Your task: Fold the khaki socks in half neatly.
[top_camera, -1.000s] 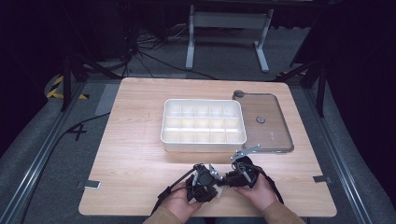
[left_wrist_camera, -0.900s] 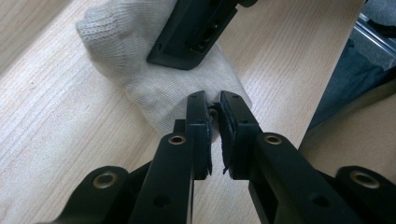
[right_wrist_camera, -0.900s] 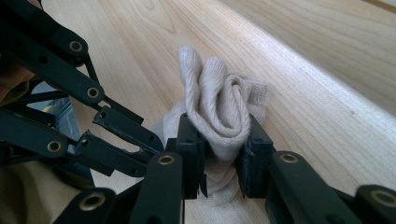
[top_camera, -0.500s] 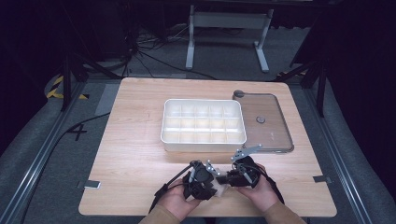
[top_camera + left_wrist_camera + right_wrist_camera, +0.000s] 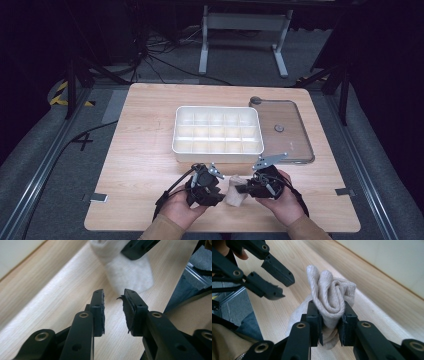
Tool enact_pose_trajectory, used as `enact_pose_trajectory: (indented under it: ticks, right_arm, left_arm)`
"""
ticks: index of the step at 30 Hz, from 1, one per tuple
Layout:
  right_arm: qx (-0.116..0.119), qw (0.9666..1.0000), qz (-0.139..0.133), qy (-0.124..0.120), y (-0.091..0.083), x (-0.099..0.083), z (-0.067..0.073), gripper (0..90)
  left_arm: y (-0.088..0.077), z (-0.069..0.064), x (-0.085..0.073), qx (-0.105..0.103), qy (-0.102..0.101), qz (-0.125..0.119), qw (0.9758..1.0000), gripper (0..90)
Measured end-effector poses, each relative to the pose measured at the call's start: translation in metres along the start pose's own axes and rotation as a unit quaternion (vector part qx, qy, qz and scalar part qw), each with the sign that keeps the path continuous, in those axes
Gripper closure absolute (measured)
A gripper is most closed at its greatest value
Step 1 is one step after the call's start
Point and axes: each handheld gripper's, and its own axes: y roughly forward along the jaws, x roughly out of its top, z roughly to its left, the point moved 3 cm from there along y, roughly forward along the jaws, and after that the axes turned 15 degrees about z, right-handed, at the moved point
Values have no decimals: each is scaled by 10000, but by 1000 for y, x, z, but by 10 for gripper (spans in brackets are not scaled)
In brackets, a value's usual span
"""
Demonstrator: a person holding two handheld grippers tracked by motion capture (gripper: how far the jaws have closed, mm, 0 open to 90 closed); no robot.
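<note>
Since a second ago, my hands slid a bit left on the bench. My right hand-held gripper pinches the rolled sock. My left hand-held gripper is spread, with the sock just ahead.

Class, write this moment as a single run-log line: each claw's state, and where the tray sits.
right claw: shut on rolled beige knit sock | left claw: open, empty, beside sock | white plastic compartment tray: beyond on wooden table

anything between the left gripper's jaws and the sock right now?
Nothing. In the left gripper view, the left gripper stands open with bare table between its jaws and the sock. The right gripper is clamped on the sock.
</note>
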Motion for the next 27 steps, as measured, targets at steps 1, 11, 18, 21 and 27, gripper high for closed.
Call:
enact_pose_trajectory:
  ticks: [1,11,18,21,27]
  right_arm:
    - [-25,10000,-18,-3,-1,0,0,744]
    - [-71,9997,-228,58,-18,-1,-4,742]
    - [-104,9995,-296,106,-24,-2,-9,741]
    - [-108,9993,-331,133,-27,-3,-10,741]
    - [-138,9991,-366,172,-32,-4,-13,741]
  left_arm:
    - [-2,2,0,24,2,-27,10000,704]
    - [-12,11,-6,-33,-177,6,9998,693]
    - [-18,17,-9,-22,-214,-12,9998,681]
    - [-20,19,-11,-13,-259,-21,9997,677]
    - [-22,21,-12,-18,-276,-71,9996,669]
